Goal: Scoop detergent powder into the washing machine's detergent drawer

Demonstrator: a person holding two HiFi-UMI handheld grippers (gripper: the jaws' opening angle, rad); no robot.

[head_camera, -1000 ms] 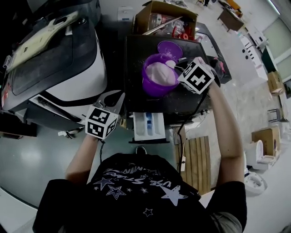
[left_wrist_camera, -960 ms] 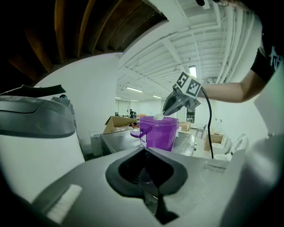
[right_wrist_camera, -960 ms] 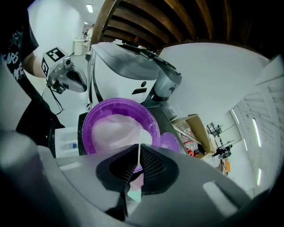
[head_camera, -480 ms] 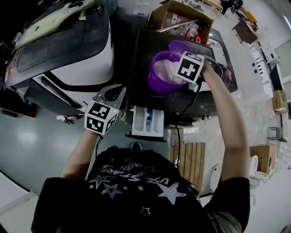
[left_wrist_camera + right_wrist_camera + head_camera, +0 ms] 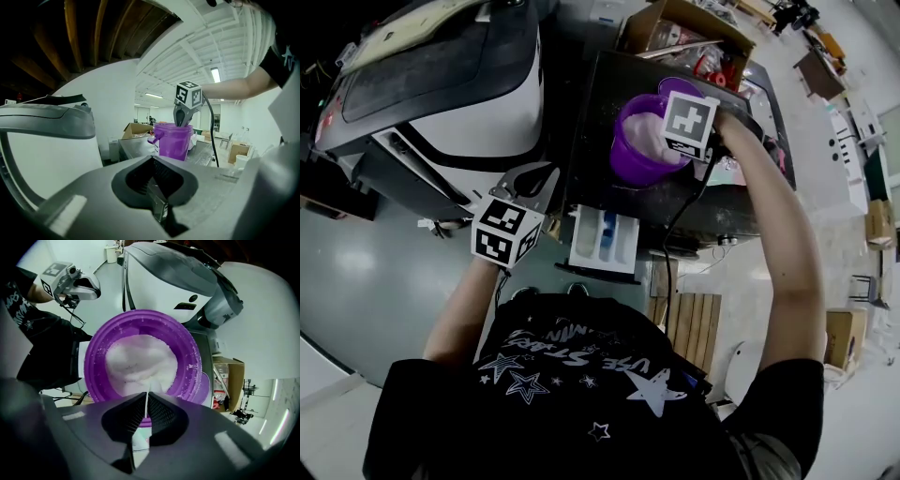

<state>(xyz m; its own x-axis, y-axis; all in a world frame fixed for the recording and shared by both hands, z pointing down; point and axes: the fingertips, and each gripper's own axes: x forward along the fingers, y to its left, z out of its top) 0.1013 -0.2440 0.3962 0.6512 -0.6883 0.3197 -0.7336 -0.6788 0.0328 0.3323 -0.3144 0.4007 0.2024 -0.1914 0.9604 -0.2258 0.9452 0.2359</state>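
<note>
A purple tub (image 5: 639,142) of white detergent powder (image 5: 140,359) stands on the black washer top (image 5: 591,112). My right gripper (image 5: 667,150) hangs over the tub, tips down at the powder, shut on a thin white scoop handle (image 5: 147,404). The scoop's bowl is hidden in the powder. The left gripper view shows the right gripper (image 5: 181,123) dipping into the tub (image 5: 174,140). The white detergent drawer (image 5: 605,242) is pulled out below the washer's front edge. My left gripper (image 5: 532,180) hovers left of the drawer, shut with nothing in it.
A big white-and-black machine (image 5: 469,103) stands left of the washer. An open cardboard box (image 5: 684,33) sits behind the tub, beside a purple lid (image 5: 682,91). A wooden pallet (image 5: 686,323) lies on the floor at the right, and a black cable (image 5: 675,234) hangs from my right gripper.
My right gripper has moved from the tub's right rim to over the powder, tips lowered into the tub. The left gripper has stayed near the drawer.
</note>
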